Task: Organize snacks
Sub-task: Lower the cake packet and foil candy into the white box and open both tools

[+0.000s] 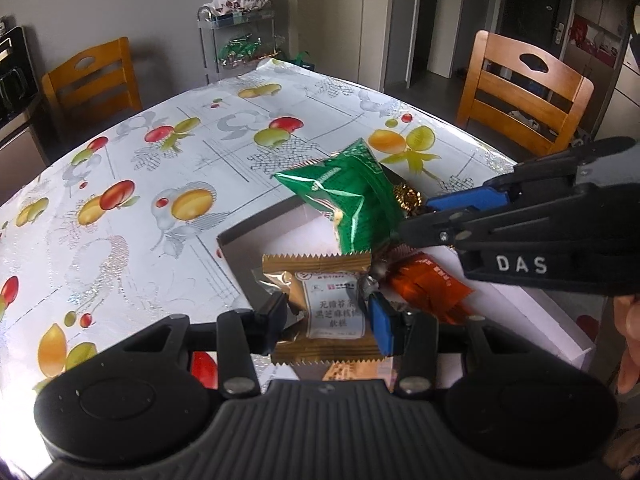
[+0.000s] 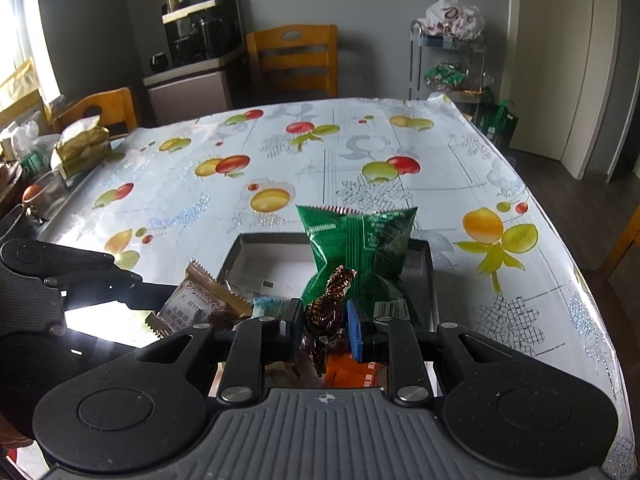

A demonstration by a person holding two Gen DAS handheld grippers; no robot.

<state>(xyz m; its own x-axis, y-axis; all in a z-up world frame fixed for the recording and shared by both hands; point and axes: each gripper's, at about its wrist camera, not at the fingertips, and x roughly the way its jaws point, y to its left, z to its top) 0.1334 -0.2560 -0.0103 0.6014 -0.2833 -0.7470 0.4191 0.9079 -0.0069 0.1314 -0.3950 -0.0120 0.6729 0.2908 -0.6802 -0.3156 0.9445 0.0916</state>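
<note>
The snacks are up in the air over the open box (image 1: 240,248) on the table (image 1: 160,184); the left gripper (image 1: 330,320) pinches a gold packet (image 1: 324,308) by its two sides, flat face up, long way running across the claw; the right gripper (image 2: 326,328) is squeezed on a brown twisted candy (image 2: 326,312) and a green bag (image 2: 360,248) stands up with it; I cannot tell if the pads hold the bag too. The box lies just under and ahead of both claws, so the next move is likely down; the left claw looks nearer the near corner; an orange packet (image 1: 428,296) already lies inside.
</note>
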